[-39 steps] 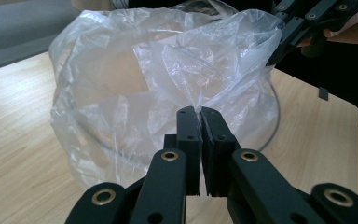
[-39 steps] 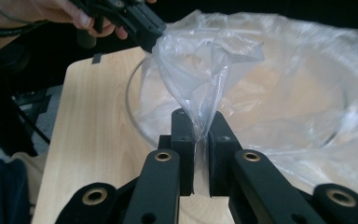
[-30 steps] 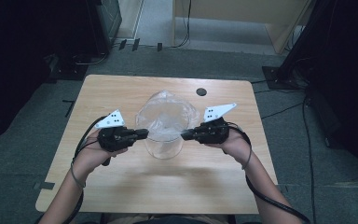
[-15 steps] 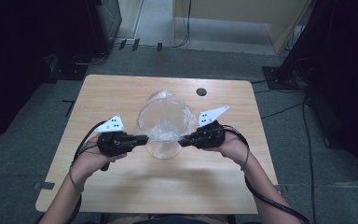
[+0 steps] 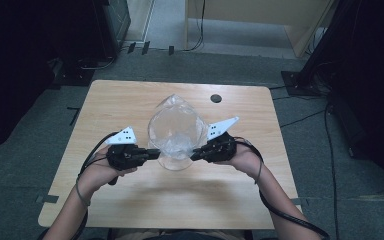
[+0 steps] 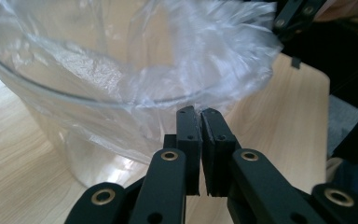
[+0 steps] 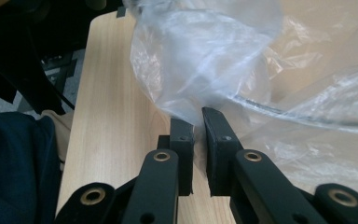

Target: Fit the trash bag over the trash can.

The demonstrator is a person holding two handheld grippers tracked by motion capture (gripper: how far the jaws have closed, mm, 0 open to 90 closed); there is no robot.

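Observation:
A clear glass container (image 5: pixel 176 150) stands mid-table, lined with a thin transparent plastic bag (image 5: pixel 175 127) whose film drapes over its rim. My left gripper (image 5: pixel 155 153) meets the container's left side. In the left gripper view its jaws are shut (image 6: pixel 198 113) and pinch the bag's film (image 6: pixel 135 74) just below the glass rim (image 6: pixel 37 91). From the right, my right gripper (image 5: pixel 194 154) is shut on the bag too. In the right gripper view (image 7: pixel 196 116) a fold of the plastic bag (image 7: pixel 200 56) sits between the nearly touching pads.
The wooden table (image 5: pixel 130 100) has a small dark round hole (image 5: pixel 216 98) at its far right. Black cables (image 5: pixel 275 205) trail from both grippers past the person's forearms. Dark equipment stands (image 5: pixel 300 80) and a wooden cabinet lie beyond the far edge.
Both grippers have slipped slightly toward the near edge, the right one also a little leftward. Each still grips the bag; the container has stayed put.

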